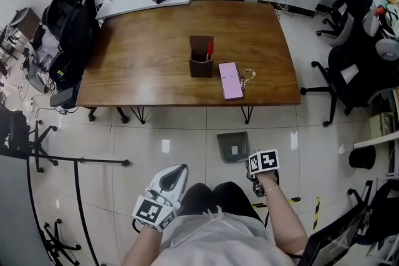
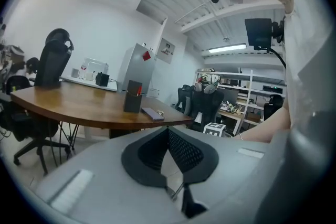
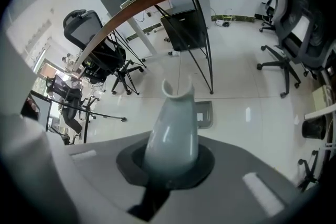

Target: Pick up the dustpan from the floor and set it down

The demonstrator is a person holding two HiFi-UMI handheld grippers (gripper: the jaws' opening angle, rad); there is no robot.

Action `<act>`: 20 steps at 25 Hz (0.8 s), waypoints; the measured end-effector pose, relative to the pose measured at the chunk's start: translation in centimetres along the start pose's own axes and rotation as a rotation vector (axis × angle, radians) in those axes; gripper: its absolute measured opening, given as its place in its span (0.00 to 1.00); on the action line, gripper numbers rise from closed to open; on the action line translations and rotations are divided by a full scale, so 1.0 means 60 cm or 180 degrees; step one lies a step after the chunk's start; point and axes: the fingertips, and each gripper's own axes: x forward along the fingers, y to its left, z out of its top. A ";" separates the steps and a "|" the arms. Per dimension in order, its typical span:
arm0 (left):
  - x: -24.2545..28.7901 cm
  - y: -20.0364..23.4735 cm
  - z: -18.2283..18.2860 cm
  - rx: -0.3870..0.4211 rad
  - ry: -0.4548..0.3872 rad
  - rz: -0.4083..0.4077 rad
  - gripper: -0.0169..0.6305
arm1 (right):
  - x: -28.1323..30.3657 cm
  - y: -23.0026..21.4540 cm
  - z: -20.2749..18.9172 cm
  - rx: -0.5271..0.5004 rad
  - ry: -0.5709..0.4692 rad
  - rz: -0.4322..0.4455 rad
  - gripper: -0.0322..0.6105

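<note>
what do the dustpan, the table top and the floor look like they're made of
The dustpan is probably moulded plastic, matte grey, going by its thin raised rim. The table top looks like wood or wood veneer, satin brown with visible grain. The floor is glossy pale tile, likely ceramic, with grout lines and light reflections.

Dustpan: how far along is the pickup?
Done: nothing yet. The dustpan lies flat on the floor in front of the table, untouched.
In hand: the right gripper points down toward it, clear of it, jaws together and empty.
Left: open the jaws, grip the dustpan, lift it, set it down.
</note>
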 end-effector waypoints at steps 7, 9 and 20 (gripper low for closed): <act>-0.002 -0.004 0.014 -0.0099 -0.0002 -0.0028 0.05 | 0.004 -0.003 -0.018 -0.0420 -0.0035 -0.0415 0.91; -0.006 -0.007 0.021 -0.0129 0.0019 -0.0093 0.05 | -0.002 -0.003 -0.015 -0.0394 -0.0101 -0.0508 0.96; -0.082 -0.047 0.126 -0.0193 0.0094 -0.0350 0.05 | -0.222 0.020 -0.029 -0.0283 -0.0665 -0.0955 0.92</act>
